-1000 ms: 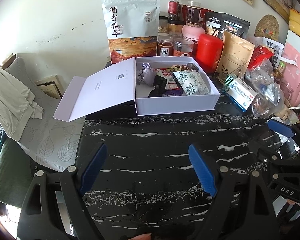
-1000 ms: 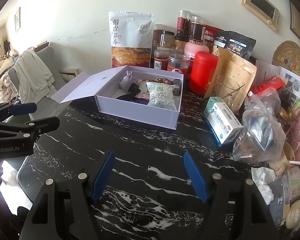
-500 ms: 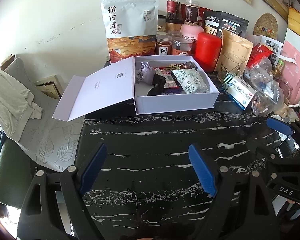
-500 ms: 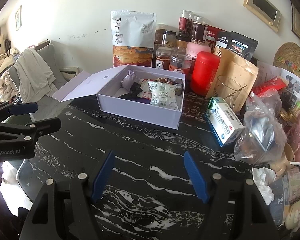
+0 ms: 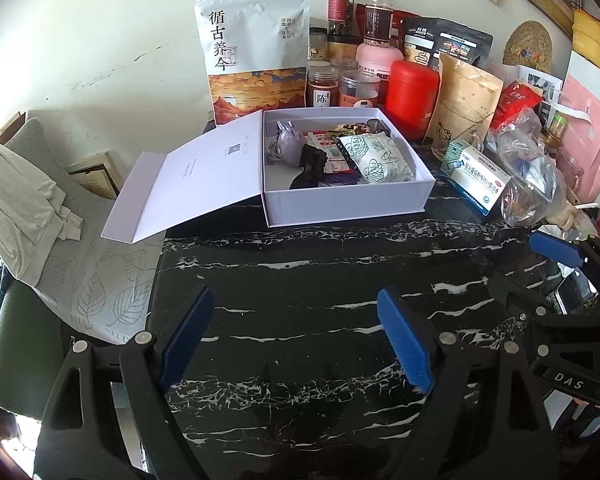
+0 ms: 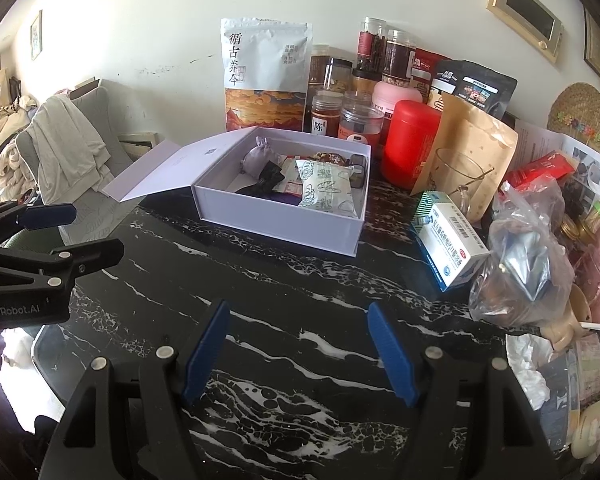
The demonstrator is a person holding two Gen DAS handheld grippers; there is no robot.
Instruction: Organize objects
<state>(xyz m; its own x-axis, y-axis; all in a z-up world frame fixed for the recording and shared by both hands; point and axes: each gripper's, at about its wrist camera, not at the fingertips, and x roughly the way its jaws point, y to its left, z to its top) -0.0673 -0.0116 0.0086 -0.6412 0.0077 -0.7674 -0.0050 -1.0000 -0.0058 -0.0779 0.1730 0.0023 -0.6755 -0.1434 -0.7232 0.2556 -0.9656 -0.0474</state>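
A white box (image 5: 346, 204) stands open on the black marble table (image 5: 300, 280), its lid (image 5: 196, 184) folded out to the left. It holds a grey pouch (image 5: 287, 145), a green-patterned packet (image 5: 374, 158), a black item and small sachets. It also shows in the right wrist view (image 6: 280, 224). My left gripper (image 5: 296, 332) is open and empty, above the table in front of the box. My right gripper (image 6: 298, 348) is open and empty, to the right of the left one.
Behind the box stand a large tea bag (image 5: 256, 56), several jars (image 5: 322, 88), a red canister (image 5: 410, 96) and a brown pouch (image 5: 466, 96). A medicine carton (image 5: 474, 178), a glass mug (image 5: 456, 132) and a clear plastic bag (image 5: 530, 184) lie right. A chair with cloth (image 5: 28, 200) stands left.
Both grippers have drifted slightly; the box sits a little lower and nearer in the right wrist view. Both stay open and empty.
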